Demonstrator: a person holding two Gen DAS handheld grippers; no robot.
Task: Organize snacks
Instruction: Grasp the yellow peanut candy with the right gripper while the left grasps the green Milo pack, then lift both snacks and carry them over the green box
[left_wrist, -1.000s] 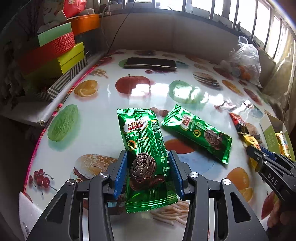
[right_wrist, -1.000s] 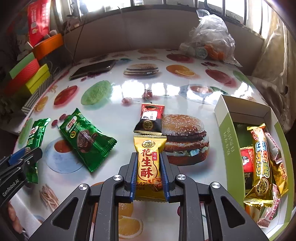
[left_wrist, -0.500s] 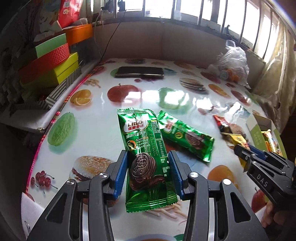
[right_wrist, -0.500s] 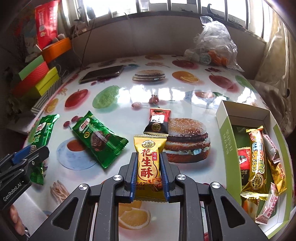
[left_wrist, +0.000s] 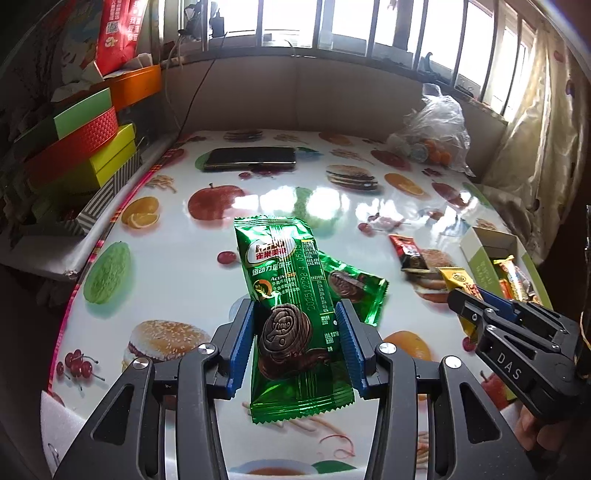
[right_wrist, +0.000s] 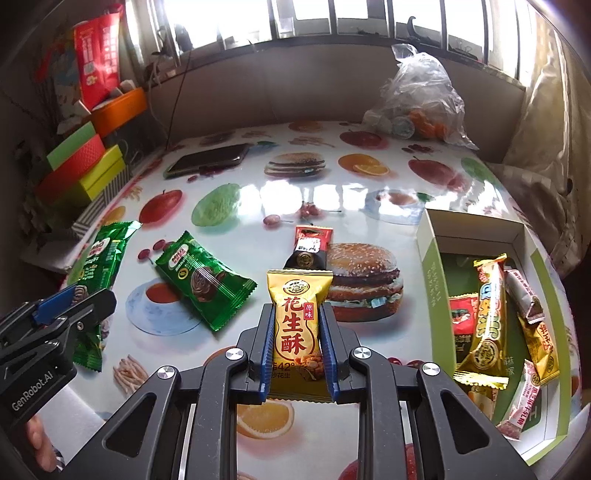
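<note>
Left tongs (left_wrist: 295, 341) clamped on green biscuit packet (left_wrist: 286, 295), right tongs (right_wrist: 297, 345) clamped on yellow peanut candy packet (right_wrist: 297, 325), both above table (right_wrist: 258, 206); second green packet (right_wrist: 205, 282), red-black sachet (right_wrist: 308, 247) lying loose; snack box (right_wrist: 430, 280) at right.

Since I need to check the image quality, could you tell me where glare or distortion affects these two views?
Left wrist view: window glare whitens the tablecloth behind the green biscuit pack; edges bend from the fisheye. Right wrist view: similar glare mid-table, blown-out windows, yet the yellow peanut candy pack reads sharply.
</note>
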